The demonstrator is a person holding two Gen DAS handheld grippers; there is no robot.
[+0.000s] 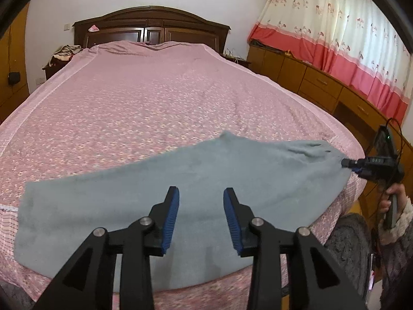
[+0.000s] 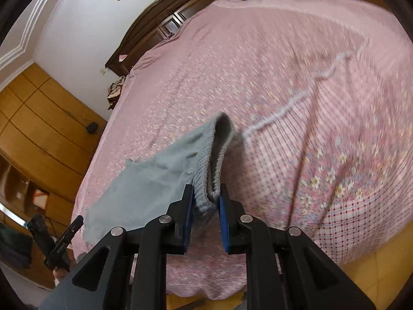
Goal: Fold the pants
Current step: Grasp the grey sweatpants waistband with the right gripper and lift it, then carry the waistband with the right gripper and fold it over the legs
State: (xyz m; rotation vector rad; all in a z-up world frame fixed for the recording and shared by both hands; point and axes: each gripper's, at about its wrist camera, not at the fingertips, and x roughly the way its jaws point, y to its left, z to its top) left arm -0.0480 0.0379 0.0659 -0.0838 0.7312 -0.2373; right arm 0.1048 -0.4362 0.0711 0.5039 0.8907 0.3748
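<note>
Grey fleece pants (image 1: 165, 193) lie across the near end of the pink bed (image 1: 144, 98), legs to the left, waist to the right. My left gripper (image 1: 201, 193) is open and empty, held just above the middle of the pants. My right gripper (image 2: 206, 193) is shut on the ribbed waistband (image 2: 210, 160) and holds that end lifted off the bed. In the left wrist view the right gripper (image 1: 346, 162) shows at the far right, pinching the gathered waist. In the right wrist view the left gripper (image 2: 74, 223) shows at the lower left.
A dark wooden headboard (image 1: 152, 25) stands at the far end of the bed. Wooden drawers (image 1: 322, 85) under a pink and white curtain (image 1: 335, 25) run along the right. A bedside table with clothes (image 1: 62, 56) is at the far left. Wooden wardrobes (image 2: 38, 129) line the other wall.
</note>
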